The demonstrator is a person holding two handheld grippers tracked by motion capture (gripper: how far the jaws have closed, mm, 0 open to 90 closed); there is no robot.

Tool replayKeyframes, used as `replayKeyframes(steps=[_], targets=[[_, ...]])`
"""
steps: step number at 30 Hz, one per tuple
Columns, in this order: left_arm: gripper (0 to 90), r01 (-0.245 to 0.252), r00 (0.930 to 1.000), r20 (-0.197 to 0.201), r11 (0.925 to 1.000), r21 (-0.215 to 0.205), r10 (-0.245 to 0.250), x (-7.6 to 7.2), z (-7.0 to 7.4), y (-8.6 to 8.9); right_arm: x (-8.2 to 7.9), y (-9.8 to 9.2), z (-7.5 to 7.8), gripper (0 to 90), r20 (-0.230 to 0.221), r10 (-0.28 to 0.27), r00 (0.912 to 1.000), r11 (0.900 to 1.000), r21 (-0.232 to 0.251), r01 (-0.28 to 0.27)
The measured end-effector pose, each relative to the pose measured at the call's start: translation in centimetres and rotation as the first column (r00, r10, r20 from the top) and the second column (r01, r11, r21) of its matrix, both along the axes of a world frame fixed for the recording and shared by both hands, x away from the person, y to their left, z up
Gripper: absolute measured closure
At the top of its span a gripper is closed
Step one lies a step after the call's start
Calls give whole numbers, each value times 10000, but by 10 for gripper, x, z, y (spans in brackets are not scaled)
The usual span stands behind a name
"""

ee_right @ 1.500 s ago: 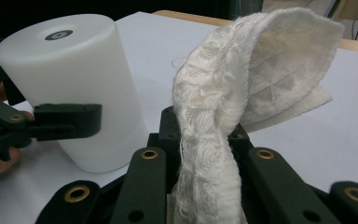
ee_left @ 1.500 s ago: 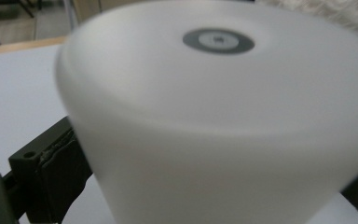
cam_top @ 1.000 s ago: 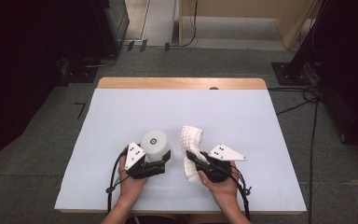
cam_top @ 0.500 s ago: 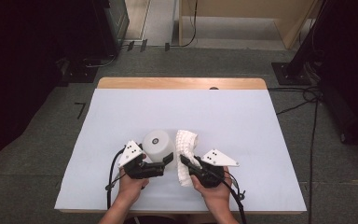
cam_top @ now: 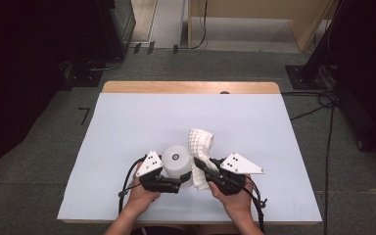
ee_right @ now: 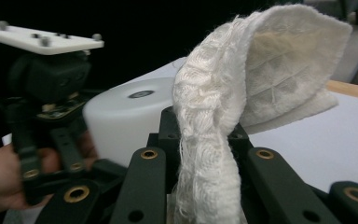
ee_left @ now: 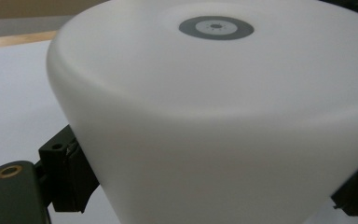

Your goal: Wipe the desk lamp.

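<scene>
A big table (cam_top: 127, 122) with a pale blue-white top and a strip of wood along its far edge stands on a grey floor. Near the front of the table, close to the person, sits a white cup (cam_top: 177, 164) turned upside down, so its flat bottom with a small grey ring faces up. The cup is wider at the table and narrower on top. The left gripper (cam_top: 176, 185) comes at the cup from the person's left side, and its two black jaws sit on either side of the cup's lower part. In the left gripper view the cup (ee_left: 214, 121) is between the jaws and right up against them, so the left gripper is grasping the cup. Just beside the cup, on its right, is a white cloth (cam_top: 199, 147) with a bumpy waffle pattern. The right gripper (cam_top: 199, 172) has its jaws clenched on the lower end of the cloth. In the right gripper view the cloth (ee_right: 223, 121) stands up from between the black jaws and folds over at the top, with frayed threads along its edge. The cloth's upper part bends away toward the far side of the table.
</scene>
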State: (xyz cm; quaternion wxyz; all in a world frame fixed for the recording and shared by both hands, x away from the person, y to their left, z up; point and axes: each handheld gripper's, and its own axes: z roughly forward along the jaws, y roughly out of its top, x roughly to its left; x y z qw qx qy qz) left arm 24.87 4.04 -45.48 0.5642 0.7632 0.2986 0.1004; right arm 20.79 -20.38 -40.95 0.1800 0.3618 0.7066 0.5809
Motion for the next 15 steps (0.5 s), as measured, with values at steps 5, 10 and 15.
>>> replayKeyframes(steps=[5,10,15], targets=[[88,-56,9998,180,10000,-58,57,1,3,6,-2,7,2,761,114,322,9994,9992,-254,-319],[87,102,9987,494,9993,-373,-83,-3,11,7,9,1,-11,761,-529,47,9986,9998,-171,-56],[87,-643,9963,507,9929,-998,696,0,15,16,13,5,-24,760,-1110,204,9936,9993,-284,-237]])
